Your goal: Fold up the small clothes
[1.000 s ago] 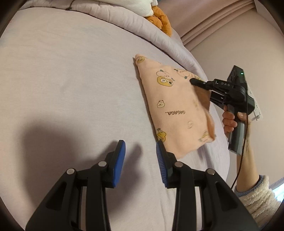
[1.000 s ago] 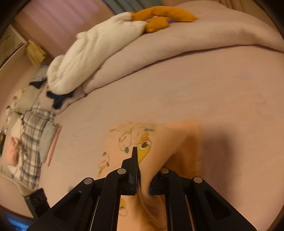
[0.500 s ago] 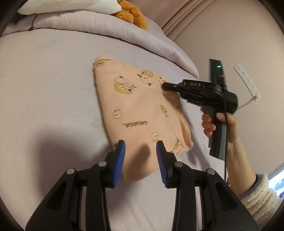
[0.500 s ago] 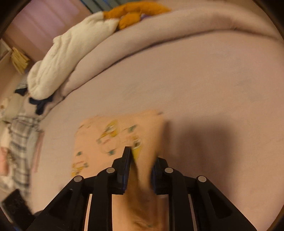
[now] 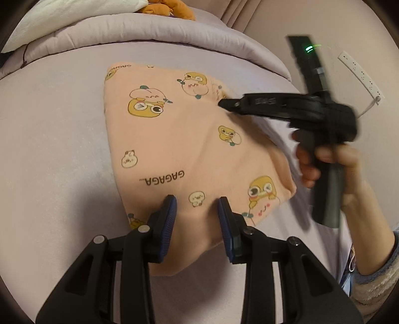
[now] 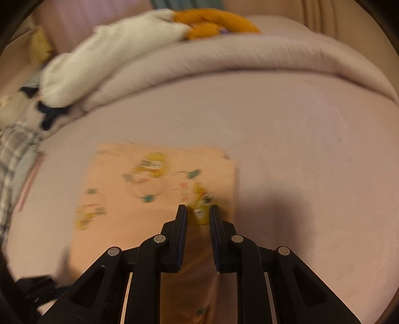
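Currently the folded peach cartoon-print garment (image 5: 184, 152) lies flat on the lilac bedsheet (image 5: 49, 162). Left gripper (image 5: 197, 206) hovers at its near edge, jaws closing, cloth between but not pinched. Right gripper (image 6: 198, 214) sits over the far corner, parted, gripping nothing.

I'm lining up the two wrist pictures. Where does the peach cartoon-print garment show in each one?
Left wrist: the peach garment fills the middle, its near edge between the left hand-held gripper fingers.
Right wrist: the peach garment lies centre-left, blurred, running down behind the right hand-held gripper.
Shared landmark: the orange plush toy at the top, beyond the rolled lilac duvet.
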Demonstrator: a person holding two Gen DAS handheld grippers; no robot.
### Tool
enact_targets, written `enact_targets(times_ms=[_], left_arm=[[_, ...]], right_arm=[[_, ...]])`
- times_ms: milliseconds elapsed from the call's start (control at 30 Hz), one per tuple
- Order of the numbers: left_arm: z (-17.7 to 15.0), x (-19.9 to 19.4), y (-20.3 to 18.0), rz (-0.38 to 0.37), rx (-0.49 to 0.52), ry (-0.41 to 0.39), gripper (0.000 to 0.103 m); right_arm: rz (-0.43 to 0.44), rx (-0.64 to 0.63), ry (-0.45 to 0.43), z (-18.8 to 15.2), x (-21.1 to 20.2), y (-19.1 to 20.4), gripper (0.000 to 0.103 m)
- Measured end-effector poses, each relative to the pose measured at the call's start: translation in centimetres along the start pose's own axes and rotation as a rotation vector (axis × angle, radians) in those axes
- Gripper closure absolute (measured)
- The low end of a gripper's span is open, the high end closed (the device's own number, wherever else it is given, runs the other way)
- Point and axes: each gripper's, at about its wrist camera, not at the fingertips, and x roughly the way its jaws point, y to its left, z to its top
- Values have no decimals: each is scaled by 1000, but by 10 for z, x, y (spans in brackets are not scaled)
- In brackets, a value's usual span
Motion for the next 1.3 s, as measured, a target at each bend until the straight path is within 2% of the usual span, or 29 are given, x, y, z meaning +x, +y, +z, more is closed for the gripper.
enact_targets(times_ms=[133,233,267,400,500,600,767,800,833,867,1167,1233,1300], left_arm=[[-12,-8,0,-17,18,6,70],[-15,-24,4,-47,16,-8,70],[-14,-30,6,-58,5,-19,70],[6,-49,13,-81,-38,-97,70],[33,-43,15,-68,-61,-123,70],[63,-19,27,-70,-148,-122,71],[99,31,49,3,-240,-73,82],[102,40,53,21,-251,-56,85],[104,48,55,45,-251,-47,93],[103,51,56,61,-245,-54,95],[111,47,58,98,-246,-77,98],[108,40,57,69,-261,-91,97],[92,26,52,16,-263,-103,96]], right_arm=[[28,76,-30,0,-4,-16,87],[-24,47,-74,-3,-26,-12,86],[-6,16,-103,-8,-37,-8,86],[172,-49,-162,-31,-80,1,86],[239,-95,-143,-53,-91,9,86],[246,-149,-112,-68,-86,20,86],[230,-187,-54,-85,-70,23,87],[218,-185,-37,-87,-65,22,87],[211,-180,-27,-86,-61,19,87],[218,-166,-23,-89,-58,15,87],[236,-75,-34,-104,-60,1,90],[244,-53,-35,-106,-62,0,90],[242,-48,-39,-109,-66,-1,89]])
